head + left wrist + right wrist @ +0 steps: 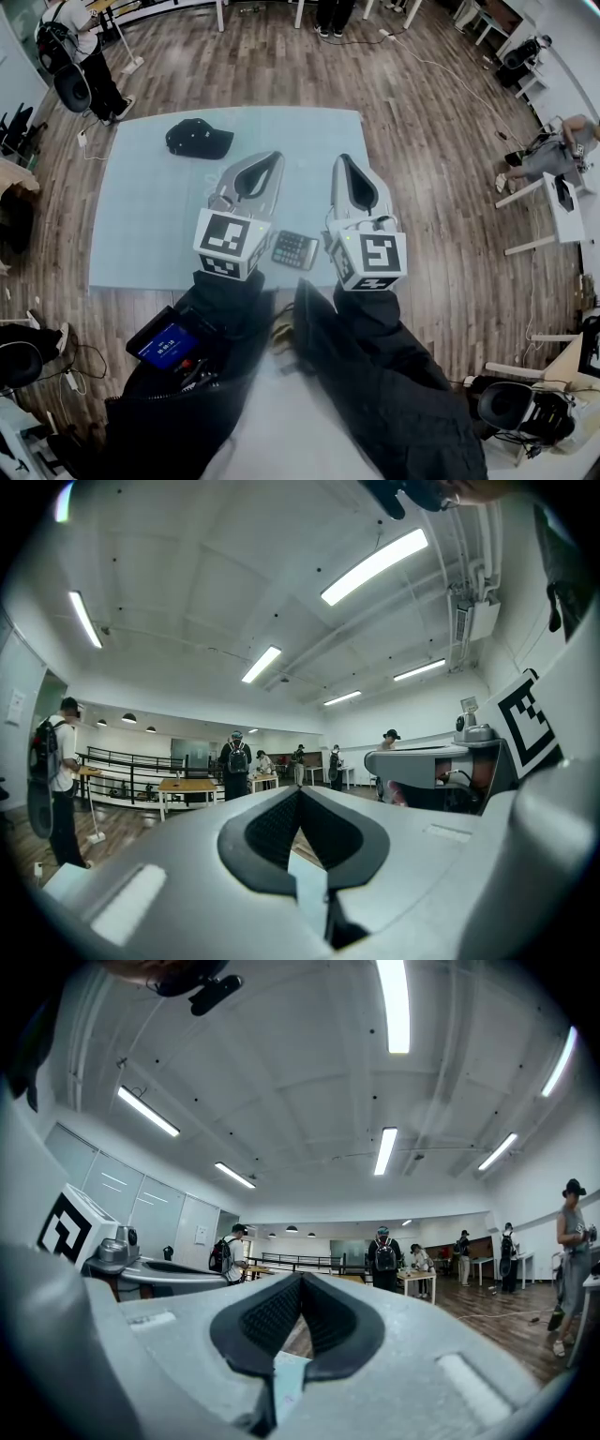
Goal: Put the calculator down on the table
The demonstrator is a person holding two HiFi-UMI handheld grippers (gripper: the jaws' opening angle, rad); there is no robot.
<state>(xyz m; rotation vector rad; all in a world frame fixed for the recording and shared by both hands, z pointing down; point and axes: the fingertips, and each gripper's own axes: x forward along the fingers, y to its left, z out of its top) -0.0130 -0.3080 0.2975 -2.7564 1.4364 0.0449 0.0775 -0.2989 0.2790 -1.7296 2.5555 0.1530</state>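
The dark calculator [295,249] lies flat on the pale blue table [150,216], close to its front edge, between the bodies of my two grippers. Neither gripper touches it. My left gripper [275,157] is held level above the table and points away from me; its jaws meet at the tips [300,790] with nothing between them. My right gripper [342,159] hangs beside it, also level, also shut and empty [302,1277]. Both gripper views look out across the room, so the calculator does not show in them.
A black cap [199,139] lies at the table's far left. A device with a blue screen [167,345] hangs at my waist. Wooden floor surrounds the table. A person with a backpack [80,52] stands far left; white desks [553,202] stand at the right.
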